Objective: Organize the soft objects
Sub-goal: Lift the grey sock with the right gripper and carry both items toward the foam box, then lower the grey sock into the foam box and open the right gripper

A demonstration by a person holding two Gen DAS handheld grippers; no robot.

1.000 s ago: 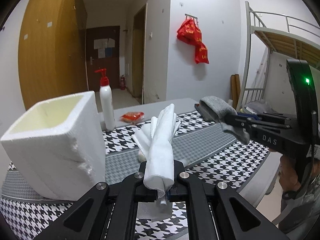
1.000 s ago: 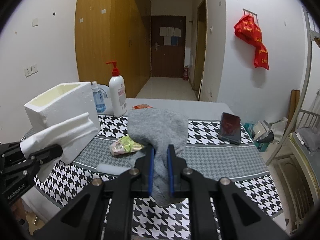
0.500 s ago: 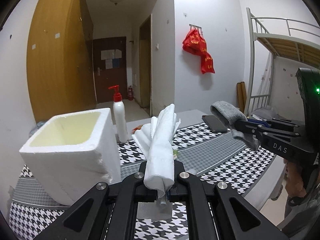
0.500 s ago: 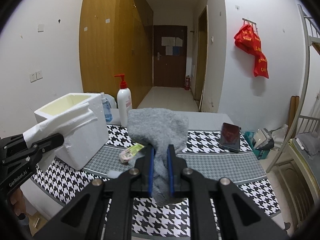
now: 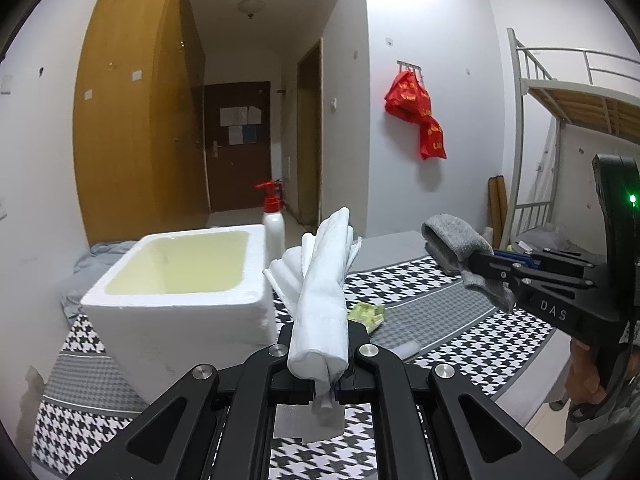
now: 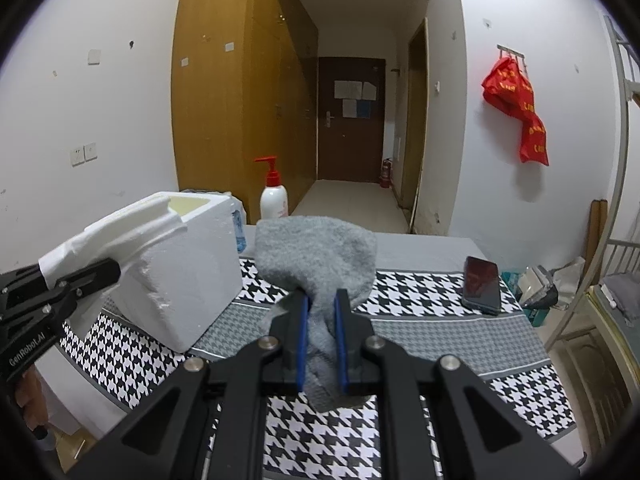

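Left wrist view shows our left claw [image 5: 319, 364] pinching the rolled white cloth [image 5: 320, 300] just beside the foam box [image 5: 176, 312]; our right claw [image 6: 320, 332] pinches the grey sock [image 6: 316, 256] above the worktop [image 6: 420, 320]. We should bring each over the box's open top before letting go, so nothing drapes over the rim.

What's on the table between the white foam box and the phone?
In the left wrist view, a small green packet lies on the tablecloth right of the foam box. The right wrist view shows the phone, but the gray sock hides that stretch.
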